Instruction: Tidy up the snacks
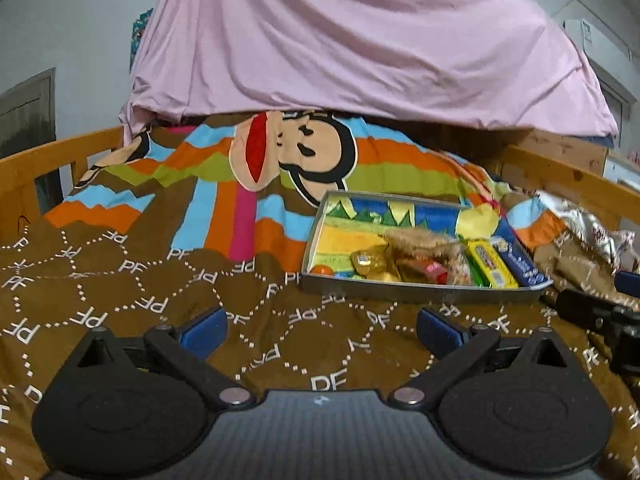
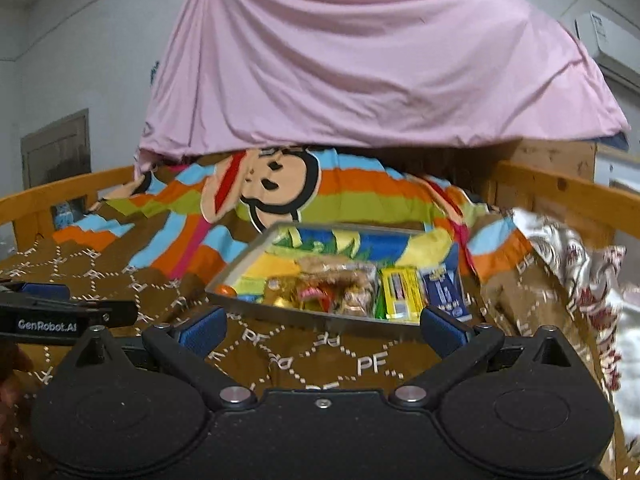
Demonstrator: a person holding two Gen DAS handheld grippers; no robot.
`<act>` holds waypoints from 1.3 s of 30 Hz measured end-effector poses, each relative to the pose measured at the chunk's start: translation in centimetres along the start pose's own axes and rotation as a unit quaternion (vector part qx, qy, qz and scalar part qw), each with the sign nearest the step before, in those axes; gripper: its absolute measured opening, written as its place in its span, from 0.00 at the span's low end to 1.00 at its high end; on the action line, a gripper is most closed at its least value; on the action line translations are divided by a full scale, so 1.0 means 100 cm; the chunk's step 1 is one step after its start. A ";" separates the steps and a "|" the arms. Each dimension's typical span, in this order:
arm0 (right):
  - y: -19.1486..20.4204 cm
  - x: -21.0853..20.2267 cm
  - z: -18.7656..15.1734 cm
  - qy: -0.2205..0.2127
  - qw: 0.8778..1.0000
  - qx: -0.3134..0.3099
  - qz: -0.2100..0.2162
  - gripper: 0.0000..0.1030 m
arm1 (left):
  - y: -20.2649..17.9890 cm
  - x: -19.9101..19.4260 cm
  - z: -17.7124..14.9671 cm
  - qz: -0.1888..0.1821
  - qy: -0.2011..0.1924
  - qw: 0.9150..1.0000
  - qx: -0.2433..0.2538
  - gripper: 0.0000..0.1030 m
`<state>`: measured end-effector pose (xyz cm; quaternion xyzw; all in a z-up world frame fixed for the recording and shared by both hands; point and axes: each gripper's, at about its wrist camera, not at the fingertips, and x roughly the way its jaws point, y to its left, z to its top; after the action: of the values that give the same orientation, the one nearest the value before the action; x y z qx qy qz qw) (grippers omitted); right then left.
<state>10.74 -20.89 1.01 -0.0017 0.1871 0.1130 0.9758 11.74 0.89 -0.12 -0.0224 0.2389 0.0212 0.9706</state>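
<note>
Hovering wide open, empty: left gripper [image 1: 320, 330] & right gripper [image 2: 322, 330], near snack tray [image 2: 240, 300] w/ silver bag [image 2: 576, 276] beside

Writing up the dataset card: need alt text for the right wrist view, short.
A shallow grey metal tray with a colourful printed base holds wrapped snacks, among them a yellow-green pack and a blue pack, on a brown patterned bedspread. The open, empty right gripper sits just in front of it; a crinkled silver bag lies to the right.
</note>
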 end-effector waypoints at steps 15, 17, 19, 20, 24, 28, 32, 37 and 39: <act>0.004 0.023 -0.013 0.050 0.999 -0.004 -0.016 0.99 | 0.000 0.014 -0.014 -0.011 0.007 1.000 0.011 1.00; 0.004 0.024 -0.013 0.051 0.999 -0.005 -0.015 0.99 | 0.002 0.015 -0.014 -0.009 0.008 1.000 0.009 1.00; 0.004 0.024 -0.012 0.052 0.999 -0.005 -0.015 0.99 | 0.003 0.014 -0.014 -0.007 0.008 1.000 0.007 1.00; 0.004 0.025 -0.012 0.052 0.999 -0.005 -0.015 0.99 | 0.003 0.014 -0.014 -0.006 0.008 1.000 0.006 1.00; 0.003 0.025 -0.013 0.053 0.998 -0.004 -0.014 0.99 | 0.004 0.013 -0.013 -0.002 0.004 1.000 0.006 1.00; 0.003 0.025 -0.013 0.053 0.998 -0.004 -0.014 0.99 | 0.003 0.012 -0.011 -0.002 0.002 1.000 0.006 1.00; 0.003 0.025 -0.014 0.055 0.998 -0.006 -0.013 0.99 | 0.004 0.012 -0.011 -0.002 0.001 1.000 0.005 1.00; 0.003 0.026 -0.014 0.057 0.998 -0.007 -0.012 0.99 | 0.004 0.013 -0.011 -0.001 0.000 1.000 0.006 1.00; 0.004 0.026 -0.014 0.058 0.998 -0.008 -0.011 0.99 | 0.004 0.013 -0.012 -0.001 0.000 1.000 0.006 1.00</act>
<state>12.50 -20.03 -1.25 -0.0181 0.2422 0.1030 0.9646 12.31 1.28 -1.75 -0.0167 0.2393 0.0189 0.9706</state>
